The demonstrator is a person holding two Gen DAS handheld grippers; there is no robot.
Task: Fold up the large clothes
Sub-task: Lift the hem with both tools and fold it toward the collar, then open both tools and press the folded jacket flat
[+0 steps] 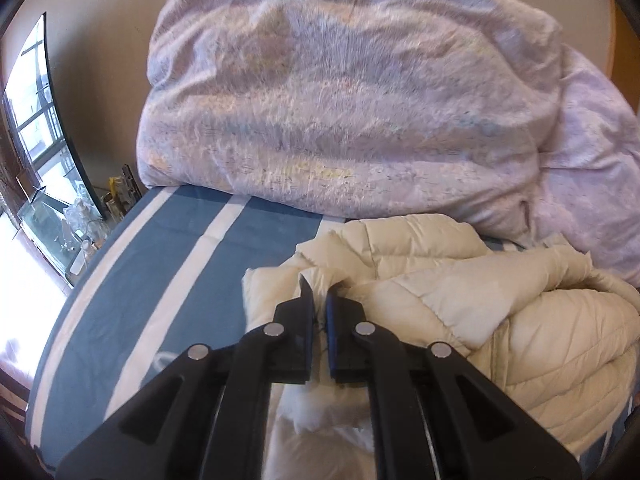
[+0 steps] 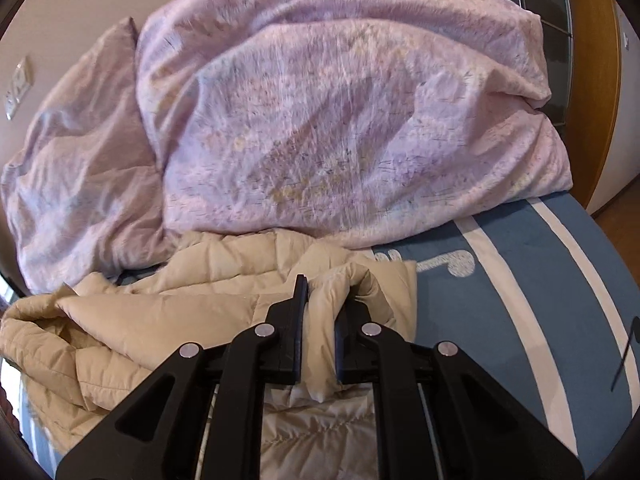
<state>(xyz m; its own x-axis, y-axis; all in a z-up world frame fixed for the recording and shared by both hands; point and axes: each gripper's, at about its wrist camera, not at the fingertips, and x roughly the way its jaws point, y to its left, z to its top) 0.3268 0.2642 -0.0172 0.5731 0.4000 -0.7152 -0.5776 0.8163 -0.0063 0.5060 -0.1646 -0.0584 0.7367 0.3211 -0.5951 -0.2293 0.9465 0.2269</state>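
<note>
Left wrist view is showing the bed (image 1: 168,248), in blue sheeting with white stripes, carrying a bulky lilac duvet (image 1: 340,100) piled along its far edge and a cream quilted down jacket (image 1: 460,300) lying crumpled just in front of that duvet, toward the near side. The left gripper (image 1: 319,296) is pinching a thin edge of the jacket, its jaws pressed nearly together on the fabric. In the right wrist view, the right gripper (image 2: 320,296) is gripping a thicker puffed fold of the same jacket (image 2: 160,320), its jaws standing slightly apart around the padding. Judging by both holds, the step in hand is carrying two points of the jacket to spread or fold it; the next move is probably calling for pulling the fabric taut and laying it flat on the open sheet without dragging the duvet. Only the left view is showing a window (image 1: 36,120) and cluttered sill beyond the bed's side edge; only the right view is showing a wooden door frame (image 2: 592,80) and a wall socket (image 2: 18,88).
</note>
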